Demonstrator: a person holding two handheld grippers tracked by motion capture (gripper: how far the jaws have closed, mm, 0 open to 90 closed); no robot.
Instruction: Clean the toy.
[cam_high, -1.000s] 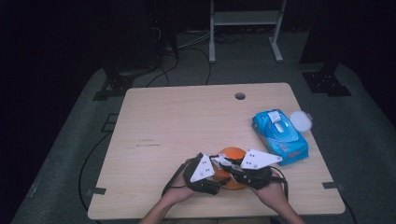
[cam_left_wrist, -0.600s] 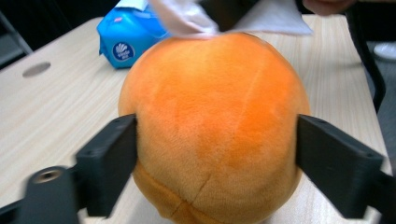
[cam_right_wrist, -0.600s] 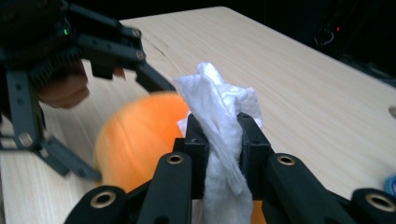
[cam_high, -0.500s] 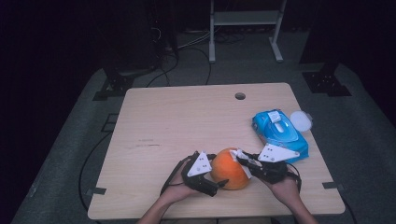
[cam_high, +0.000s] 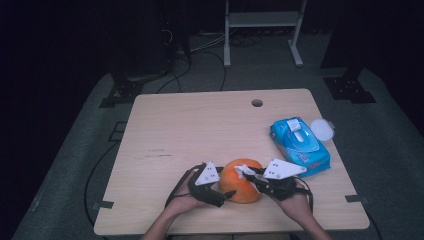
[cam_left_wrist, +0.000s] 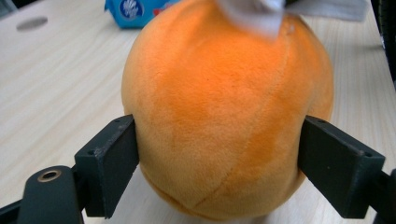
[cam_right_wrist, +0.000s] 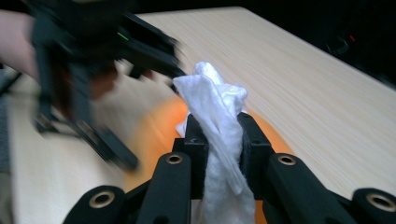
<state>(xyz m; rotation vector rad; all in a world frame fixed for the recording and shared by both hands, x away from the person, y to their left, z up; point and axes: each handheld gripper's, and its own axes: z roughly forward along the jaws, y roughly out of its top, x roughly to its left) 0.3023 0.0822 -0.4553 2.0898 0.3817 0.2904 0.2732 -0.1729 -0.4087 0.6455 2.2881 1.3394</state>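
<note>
An orange plush ball (cam_high: 240, 180) rests on the wooden table (cam_high: 200, 130) near its front edge. My left gripper (cam_high: 226, 192) comes at it from the left. In the left gripper view the ball (cam_left_wrist: 229, 107) sits between the jaws of the left gripper (cam_left_wrist: 219, 163). These jaws have just been closing, and both pads press on its sides. My right gripper (cam_high: 252, 175) is shut on a crumpled white wipe (cam_high: 243, 171) at the ball's upper right. The right gripper view shows the wipe (cam_right_wrist: 215, 107) pinched in my right gripper (cam_right_wrist: 223, 140) above the ball (cam_right_wrist: 154, 135).
A blue pack of wipes (cam_high: 300, 145) lies at the table's right side, with a white round lid (cam_high: 322, 129) just behind it. A cable hole (cam_high: 257, 102) is near the far edge. The blurred left gripper (cam_right_wrist: 93, 70) crosses the right gripper view.
The right gripper has drawn back to the right off the top of the ball, uncovering it. The left gripper has shifted slightly and its jaws now clamp the ball.
</note>
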